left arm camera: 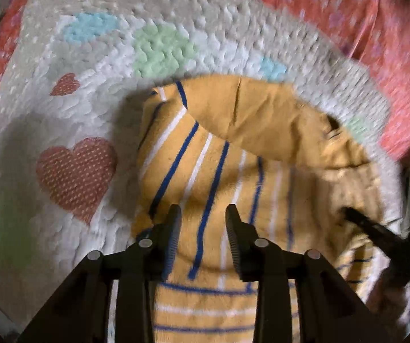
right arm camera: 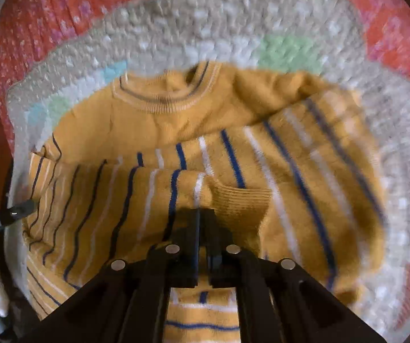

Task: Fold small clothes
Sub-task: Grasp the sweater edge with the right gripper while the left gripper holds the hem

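A mustard-yellow small sweater (left arm camera: 233, 171) with blue and white stripes lies on a white chenille blanket (left arm camera: 62, 114). In the left wrist view my left gripper (left arm camera: 203, 214) hovers over the striped body, jaws apart with nothing pinched between them. My right gripper (left arm camera: 376, 234) shows as a dark blur at the sweater's right side. In the right wrist view the right gripper (right arm camera: 202, 214) is shut on the striped sleeve (right arm camera: 176, 188) just beside its ribbed cuff (right arm camera: 242, 203), and the sleeve lies across the sweater (right arm camera: 305, 171). The round collar (right arm camera: 162, 100) faces away. The left gripper (right arm camera: 13, 214) pokes in at the left edge.
The blanket (right arm camera: 233, 14) carries red hearts (left arm camera: 73, 174) and pale blue and green patches (left arm camera: 159, 48). Under it lies a red-pink floral bedspread (left arm camera: 362, 28). The blanket's edge drops off at the right of the left wrist view.
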Demonstrator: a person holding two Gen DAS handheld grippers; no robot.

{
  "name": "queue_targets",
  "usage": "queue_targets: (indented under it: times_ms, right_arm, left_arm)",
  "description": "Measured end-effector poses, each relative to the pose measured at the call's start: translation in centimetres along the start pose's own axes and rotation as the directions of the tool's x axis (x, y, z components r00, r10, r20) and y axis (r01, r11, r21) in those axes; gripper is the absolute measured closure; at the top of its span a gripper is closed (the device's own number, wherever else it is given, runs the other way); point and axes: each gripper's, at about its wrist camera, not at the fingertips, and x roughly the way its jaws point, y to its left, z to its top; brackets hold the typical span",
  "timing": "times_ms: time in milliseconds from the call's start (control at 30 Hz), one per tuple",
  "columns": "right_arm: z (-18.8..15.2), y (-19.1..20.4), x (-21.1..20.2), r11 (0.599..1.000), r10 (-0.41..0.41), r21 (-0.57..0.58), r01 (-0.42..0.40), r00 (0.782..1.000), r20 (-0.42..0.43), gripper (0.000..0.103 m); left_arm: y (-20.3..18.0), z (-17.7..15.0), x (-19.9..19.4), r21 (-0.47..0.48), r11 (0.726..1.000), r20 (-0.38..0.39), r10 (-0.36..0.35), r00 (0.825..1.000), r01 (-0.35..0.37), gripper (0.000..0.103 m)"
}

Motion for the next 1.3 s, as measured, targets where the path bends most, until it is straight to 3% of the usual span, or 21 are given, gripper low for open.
queue_targets:
  times_ms: [67, 133, 200, 233, 400, 467, 567, 733, 767, 867, 933, 967, 1200, 1300]
  right_arm:
    - [-0.4, 0.7, -1.7, 0.999, 0.041, -0.024, -0.041, 0.999, 0.033, 0.093]
    - [-1.1, 0.9, -2.9, 0.993, 0.116, -0.002, -0.116, 0.992, 0.047, 0.092]
    - [-2.5, 0.8, -3.5, 0.981, 0.188, 0.033, -0.191, 0.98, 0.058, 0.08]
    - [-3.1, 0.7, -3.6, 0.979, 0.195, 0.047, -0.197, 0.979, 0.058, 0.079]
    - [-5.2, -4.2, -5.5, 0.972, 0.057, 0.213, -0.097, 0.98, 0.189, 0.079]
    - [-5.2, -7.3, -5.8, 0.952, 0.028, 0.295, -0.086, 0.98, 0.196, 0.079]
    - [-4.2, -9.0, -5.2, 0.944, 0.014, 0.321, -0.073, 0.983, 0.183, 0.079]
    - [-2.1, -7.2, -3.2, 0.959, 0.075, 0.262, -0.112, 0.986, 0.148, 0.078]
    - [-1.8, -6.7, -2.5, 0.964, 0.087, 0.24, -0.116, 0.988, 0.128, 0.074]
    - [-1.1, -4.3, -0.5, 0.981, 0.083, 0.168, -0.093, 0.994, 0.066, 0.072]
    - [-1.0, -3.5, -0.4, 0.983, 0.101, 0.151, -0.109, 0.993, 0.056, 0.096]
    - [-0.7, -3.2, -0.7, 0.979, 0.123, 0.155, -0.129, 0.991, 0.051, 0.096]
    - [3.1, -0.3, -7.3, 0.952, 0.23, 0.155, -0.264, 0.951, 0.205, 0.096]
    - [4.4, 1.0, -9.8, 0.959, 0.217, 0.121, -0.257, 0.937, 0.273, 0.096]
  left_arm:
    - [1.7, -0.7, -1.9, -0.044, 0.999, 0.038, -0.011, 0.999, 0.012, 0.057]
    - [3.8, -1.6, -3.0, -0.124, 0.991, 0.044, -0.041, 0.998, 0.046, 0.057]
    - [5.2, -2.3, -2.9, -0.181, 0.979, 0.028, -0.094, 0.995, 0.097, 0.056]
    - [5.9, -2.9, -2.8, -0.21, 0.971, 0.01, -0.118, 0.993, 0.118, 0.056]
    - [5.6, -5.1, -3.1, -0.222, 0.964, -0.002, -0.149, 0.989, 0.145, 0.056]
    - [4.9, -5.7, -3.4, -0.198, 0.968, 0.0, -0.159, 0.987, 0.155, 0.056]
    - [3.5, -6.0, -3.0, -0.166, 0.973, -0.004, -0.165, 0.986, 0.162, 0.056]
    - [2.4, -6.5, -2.4, -0.158, 0.973, -0.025, -0.174, 0.984, 0.168, 0.056]
    - [2.3, -6.6, -2.4, -0.156, 0.974, -0.027, -0.171, 0.985, 0.165, 0.056]
    - [2.3, -6.7, -2.5, -0.159, 0.973, -0.025, -0.176, 0.984, 0.17, 0.056]
    - [2.5, -6.7, -2.7, -0.169, 0.966, -0.02, -0.2, 0.979, 0.194, 0.056]
    - [2.5, -6.6, -2.8, -0.177, 0.961, -0.018, -0.217, 0.976, 0.211, 0.056]
    - [1.8, -6.6, -3.1, -0.194, 0.928, 0.018, -0.32, 0.947, 0.318, 0.054]
    - [1.7, -7.1, -2.6, -0.206, 0.922, 0.01, -0.333, 0.943, 0.328, 0.053]
